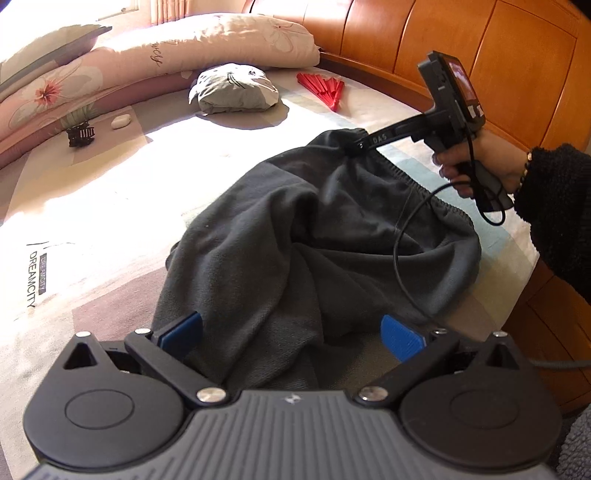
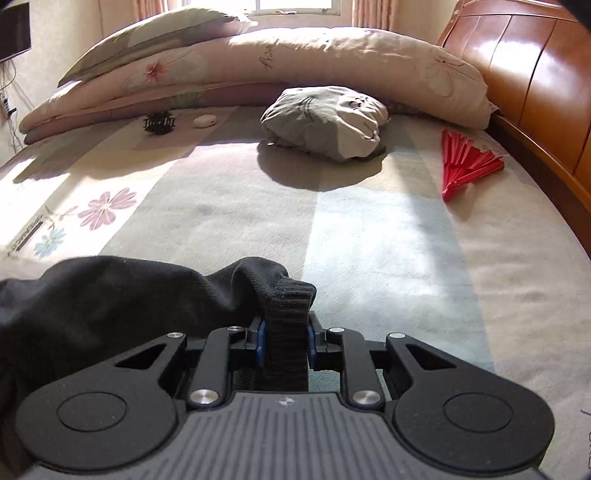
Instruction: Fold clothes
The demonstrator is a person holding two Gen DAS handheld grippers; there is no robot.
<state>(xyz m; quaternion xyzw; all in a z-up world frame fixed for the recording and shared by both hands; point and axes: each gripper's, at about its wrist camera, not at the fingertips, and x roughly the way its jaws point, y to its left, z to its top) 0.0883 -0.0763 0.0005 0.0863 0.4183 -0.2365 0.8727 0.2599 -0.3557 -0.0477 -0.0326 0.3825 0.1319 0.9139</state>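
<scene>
Sunlit bed with wooden headboard, a curtained window behind.

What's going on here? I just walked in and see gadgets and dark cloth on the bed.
A person is folding a dark grey fleece garment lying crumpled on the patterned bedsheet. The right gripper is shut on the garment's ribbed elastic edge. The left gripper is open, its blue pads either side of the near cloth, not yet pinching it. No fold is made yet.
</scene>
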